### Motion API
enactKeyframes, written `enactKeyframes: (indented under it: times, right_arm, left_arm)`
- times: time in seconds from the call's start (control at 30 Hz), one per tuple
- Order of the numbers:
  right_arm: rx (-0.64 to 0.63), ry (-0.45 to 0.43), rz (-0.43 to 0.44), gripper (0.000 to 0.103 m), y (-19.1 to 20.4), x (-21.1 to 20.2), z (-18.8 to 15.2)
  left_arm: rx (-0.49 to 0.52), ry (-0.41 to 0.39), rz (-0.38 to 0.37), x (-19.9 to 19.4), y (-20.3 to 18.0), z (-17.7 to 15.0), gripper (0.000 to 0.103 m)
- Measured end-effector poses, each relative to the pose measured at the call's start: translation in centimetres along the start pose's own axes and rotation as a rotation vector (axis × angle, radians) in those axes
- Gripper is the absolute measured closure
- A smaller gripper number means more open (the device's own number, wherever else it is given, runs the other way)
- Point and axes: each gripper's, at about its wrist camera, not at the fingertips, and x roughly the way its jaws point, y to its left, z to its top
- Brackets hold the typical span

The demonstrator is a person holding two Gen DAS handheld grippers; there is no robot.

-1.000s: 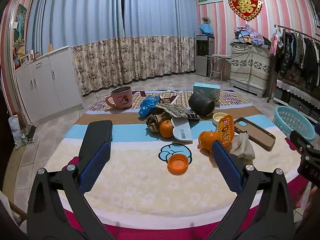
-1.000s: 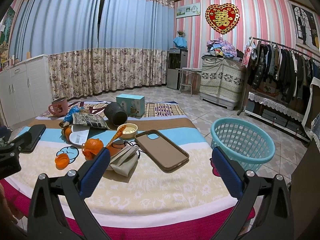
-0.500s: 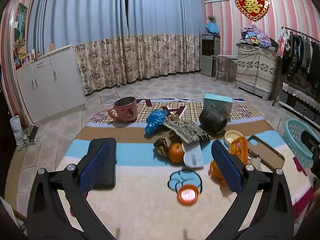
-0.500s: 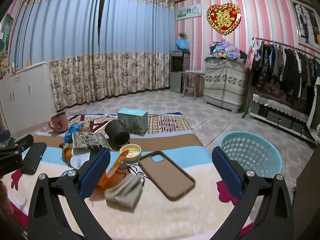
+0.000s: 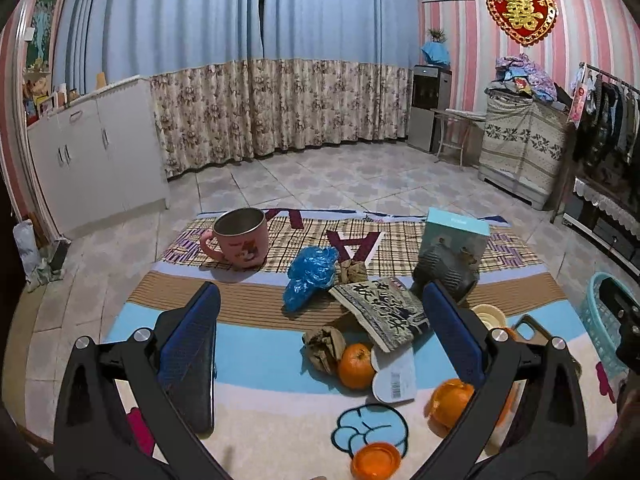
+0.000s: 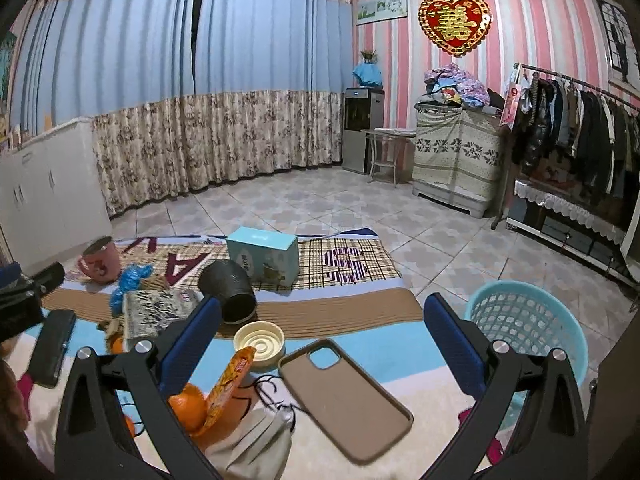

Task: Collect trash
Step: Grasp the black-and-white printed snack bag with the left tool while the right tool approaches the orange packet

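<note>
Both grippers, left (image 5: 320, 344) and right (image 6: 322, 344), empty, fingers spread, poised over worktop (image 5: 260, 360) clutter. Trash bunched mid-worktop: blue bag (image 5: 310, 276), wrapper (image 5: 380, 312), crumpled paper (image 5: 324, 346). Basket (image 6: 528, 328) just beside worktop's right edge, presumably for dropping trash.

Pink mug (image 5: 240, 242) – phone case (image 6: 346, 398) – clothes rack (image 6: 576, 120).
</note>
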Motion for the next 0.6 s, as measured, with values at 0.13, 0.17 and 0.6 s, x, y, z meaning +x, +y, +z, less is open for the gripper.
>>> enactKeyframes:
  times: [0.13, 0.17, 0.6]
  right_arm:
    - [0.001, 0.014, -0.008, 0.004, -0.1, 1.3, -0.7]
    - [-0.002, 0.017, -0.013, 0.004, -0.2, 1.5, -0.9]
    - [-0.042, 0.066, -0.043, 0.004, -0.1, 2.9, -2.8]
  left_arm:
    - [-0.017, 0.040, 0.008, 2.0, 0.9, -0.8, 0.005]
    - [-0.022, 0.047, 0.012, 2.3, 1.0, -1.0, 0.005]
    - [-0.052, 0.078, 0.052, 4.7, 3.2, -2.5, 0.005]
